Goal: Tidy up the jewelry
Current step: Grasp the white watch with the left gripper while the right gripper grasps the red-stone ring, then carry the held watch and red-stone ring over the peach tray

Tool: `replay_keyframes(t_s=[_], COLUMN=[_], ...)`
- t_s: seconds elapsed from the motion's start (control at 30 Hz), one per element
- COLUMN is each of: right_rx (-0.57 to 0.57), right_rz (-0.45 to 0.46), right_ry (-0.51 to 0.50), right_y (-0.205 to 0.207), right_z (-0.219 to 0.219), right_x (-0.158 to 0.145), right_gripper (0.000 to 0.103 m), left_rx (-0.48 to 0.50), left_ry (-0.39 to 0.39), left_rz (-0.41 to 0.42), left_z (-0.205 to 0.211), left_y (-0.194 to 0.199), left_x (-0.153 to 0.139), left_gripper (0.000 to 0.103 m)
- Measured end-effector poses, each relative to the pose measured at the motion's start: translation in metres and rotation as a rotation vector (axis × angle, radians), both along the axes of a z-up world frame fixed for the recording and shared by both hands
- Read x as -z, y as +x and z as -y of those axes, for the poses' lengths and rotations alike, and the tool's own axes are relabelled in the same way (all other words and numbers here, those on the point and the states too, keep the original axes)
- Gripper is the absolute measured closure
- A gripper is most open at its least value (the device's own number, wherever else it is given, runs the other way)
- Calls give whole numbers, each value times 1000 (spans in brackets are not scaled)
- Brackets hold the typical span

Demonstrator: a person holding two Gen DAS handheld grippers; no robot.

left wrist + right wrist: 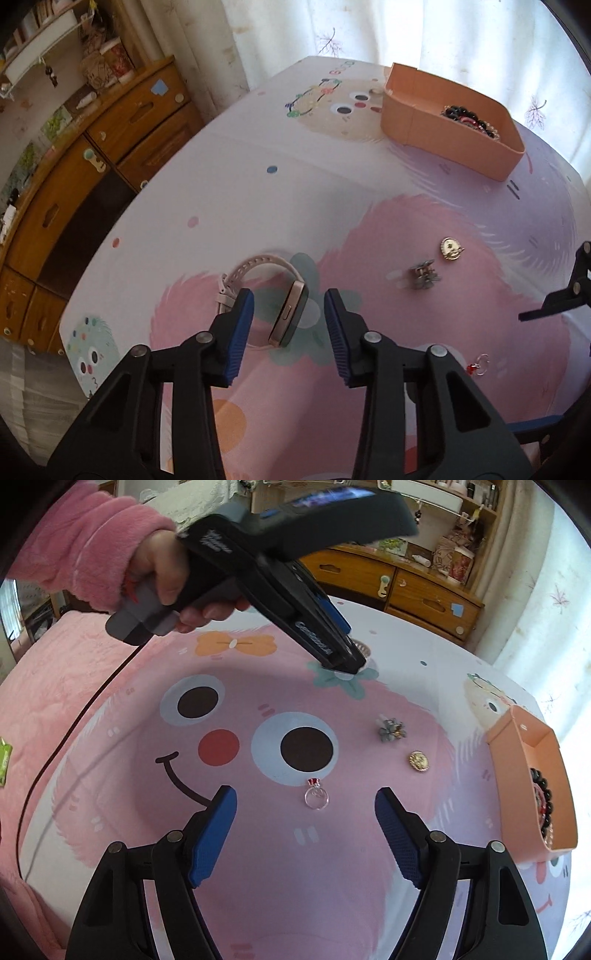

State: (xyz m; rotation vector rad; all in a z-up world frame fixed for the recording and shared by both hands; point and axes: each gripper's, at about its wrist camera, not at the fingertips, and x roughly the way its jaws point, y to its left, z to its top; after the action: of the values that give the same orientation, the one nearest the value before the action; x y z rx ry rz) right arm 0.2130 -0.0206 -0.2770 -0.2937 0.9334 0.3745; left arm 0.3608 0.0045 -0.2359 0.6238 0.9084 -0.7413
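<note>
- Our left gripper (pixel 289 325) points steeply down at the watch (pixel 273 299), which stands on edge on the cloth. Its blue pads sit at a narrow gap either side of the watch case without pressing on it; bare cloth shows between each pad and the case.
- Our right gripper (pixel 306 830) hangs with its jaws wide and nothing between them; the ring (pixel 316 795) with a red stone lies on the cloth just ahead of the gap.
- Beyond the ring lie the grey flower clip (pixel 392 730) and the gold brooch (pixel 418 761), near each other, with open cloth all round.
- The peach box (pixel 450 125) stands well apart near the far edge of the table (pixel 221 177), holding a dark bead bracelet (pixel 467 117).
- Only the left view shows the watch plainly; in the right view the left gripper hides nearly all of it.
- Only the right view shows the hand (pixel 173 576) and pink sleeve (pixel 85 542) behind the left gripper.
- The wooden cabinet (pixel 74 192) stands beyond the table's edge.
</note>
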Motion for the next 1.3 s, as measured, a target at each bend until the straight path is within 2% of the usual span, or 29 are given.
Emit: replay_keyframes(t_s=[0.1,0.17,0.3,0.43,0.6,0.77,0.9,1.13,1.3], right_rx=[4,7,50,62,32,38,70,221,313], right_rz=[-14,-15,-33,-47,-48,-76,-91,-118,-105], right_ry=[3,-1,16,29,24,41,49,204,309], right_y=[6,10,22,31,31,36,39,40,20], right_z=[-2,-3,4,8,3,6,13,42,63], right_x=[9,14,20,26,28,28,26,2,-22], right_gripper=[39,44,51,69,88,88,88,88,88], left_rx=[-10,-17,-27,-39,-66,-151,-239,-415,-519], left_ry=[4,5,2,7,-14,-51,-111,-192,-272], left_rz=[-3,-17,-29,-28,-12,-17,-35,-71,-111], left_z=[1,1,2,6,4,-6,-17,-39,-52], left_y=[3,6,11,11,4,-8,-24,-72,-115], left_x=[8,12,18,18,9,-11,-34,-77,-110], left_gripper=[71,79,83,94,96,96,96,96,96])
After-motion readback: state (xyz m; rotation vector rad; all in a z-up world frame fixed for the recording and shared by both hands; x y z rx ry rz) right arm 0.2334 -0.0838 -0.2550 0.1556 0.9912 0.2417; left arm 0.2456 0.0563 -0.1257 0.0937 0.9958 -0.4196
